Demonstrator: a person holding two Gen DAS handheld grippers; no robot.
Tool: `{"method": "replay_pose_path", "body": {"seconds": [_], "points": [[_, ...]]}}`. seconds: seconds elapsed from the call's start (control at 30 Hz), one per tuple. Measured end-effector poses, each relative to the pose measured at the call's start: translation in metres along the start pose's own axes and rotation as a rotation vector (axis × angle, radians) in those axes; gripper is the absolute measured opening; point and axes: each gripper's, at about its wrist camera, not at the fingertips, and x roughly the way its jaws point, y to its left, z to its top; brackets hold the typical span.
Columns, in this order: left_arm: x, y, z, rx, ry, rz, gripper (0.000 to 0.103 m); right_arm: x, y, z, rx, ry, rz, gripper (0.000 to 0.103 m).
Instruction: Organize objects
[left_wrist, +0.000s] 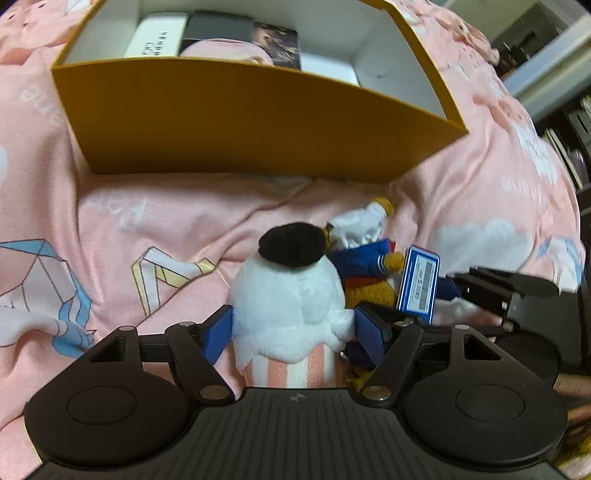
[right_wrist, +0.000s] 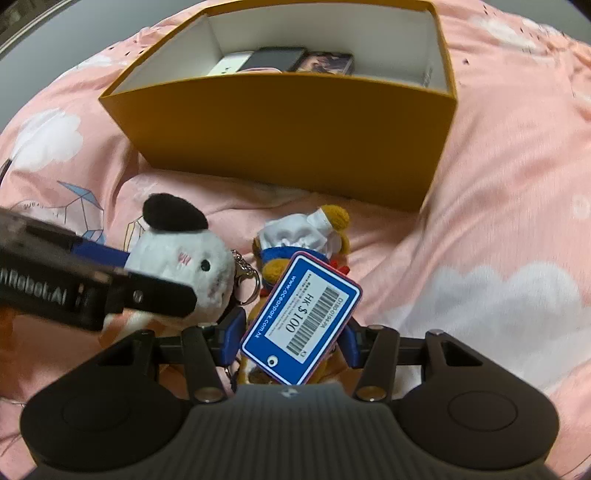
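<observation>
Left claw (left_wrist: 293, 330) | straddles white plush (left_wrist: 288, 291) | pads touching

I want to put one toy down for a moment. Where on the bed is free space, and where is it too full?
Free: the pink printed bedsheet right of the yellow cardboard box, and the sheet left of the white plush toy with black cap. Crowded: the strip before the box, where that plush, the brown sailor-suit plush with its blue price tag and both tongs meet.
</observation>
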Motion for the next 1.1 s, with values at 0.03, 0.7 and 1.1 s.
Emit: {"method": "replay_pose_path", "body": {"seconds": [0.03,0.7,1.1], "points": [[-0.001,0.001,-0.002,-0.013,-0.02,-0.002,0.079,0.0,-0.002,-0.001,0.013,-0.004,0.005,0.054],[-0.052,-0.012,-0.002,0.038,-0.136,-0.089,0.056,-0.072,-0.015,0.011,0.096,-0.162,0.025,0.049],[-0.028,-0.06,-0.021,0.281,-0.105,0.016,0.063,-0.044,-0.034,-0.016,0.25,-0.095,0.145,0.049]]}}
